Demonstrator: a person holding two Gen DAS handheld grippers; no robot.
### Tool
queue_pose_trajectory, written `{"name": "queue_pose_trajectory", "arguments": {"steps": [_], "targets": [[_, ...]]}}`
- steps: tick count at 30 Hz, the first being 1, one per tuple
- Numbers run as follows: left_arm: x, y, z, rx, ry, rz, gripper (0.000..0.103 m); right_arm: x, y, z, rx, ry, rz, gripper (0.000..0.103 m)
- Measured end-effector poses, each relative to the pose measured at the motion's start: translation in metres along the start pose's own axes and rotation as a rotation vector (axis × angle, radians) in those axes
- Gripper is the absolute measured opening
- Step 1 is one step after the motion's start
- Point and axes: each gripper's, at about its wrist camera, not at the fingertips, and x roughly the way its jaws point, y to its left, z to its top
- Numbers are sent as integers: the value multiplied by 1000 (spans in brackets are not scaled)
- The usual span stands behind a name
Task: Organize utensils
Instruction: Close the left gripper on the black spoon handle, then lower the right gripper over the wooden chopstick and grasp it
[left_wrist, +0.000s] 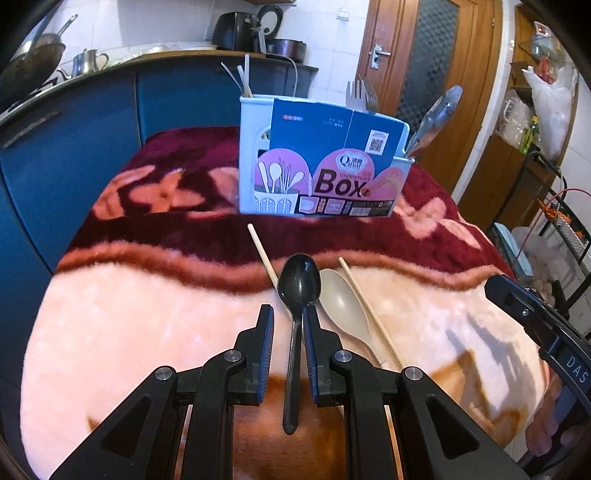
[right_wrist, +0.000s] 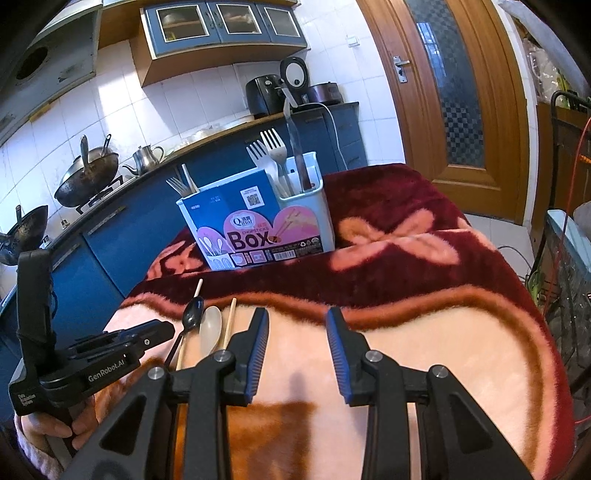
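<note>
A black plastic spoon (left_wrist: 297, 291) lies on the blanket, its handle between the fingers of my left gripper (left_wrist: 289, 314). The jaws stand a little apart around the handle; the right finger touches it, the left does not. A beige spoon (left_wrist: 341, 302) and two wooden chopsticks (left_wrist: 264, 260) (left_wrist: 369, 314) lie beside it. The white utensil box (left_wrist: 317, 162) stands behind, holding forks, chopsticks and a knife. My right gripper (right_wrist: 297, 321) is open and empty over the blanket, right of the spoons (right_wrist: 194, 314). The box also shows in the right wrist view (right_wrist: 258, 225).
The table is covered by a pink and dark red blanket (left_wrist: 147, 332). Blue cabinets (left_wrist: 74, 147) with woks and a kettle stand behind and to the left. A wooden door (right_wrist: 454, 92) and a wire rack (right_wrist: 569, 258) are to the right.
</note>
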Motion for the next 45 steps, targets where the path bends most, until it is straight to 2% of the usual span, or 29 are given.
{"name": "queue_pose_trajectory", "arguments": {"steps": [12,19,21,30,33,38,45], "targets": [[9,0,-4,-10,30,-22,16,4,-3,-3,9,16,3,35],[15,6,-5,-51,54,-79,13,5,-4,-4,10,19,2,35],[14,7,-4,-65,53,-103,6,5,-3,-4,8,20,2,35],[3,17,-3,-105,12,-124,5,7,2,-7,-10,31,3,35],[-5,22,-2,-105,-4,-107,5,8,7,-7,-26,39,6,35],[-6,34,-5,-101,15,-56,5,12,19,-5,-56,68,21,35],[2,46,-10,-84,99,-18,6,22,31,-6,-87,131,32,35]]}}
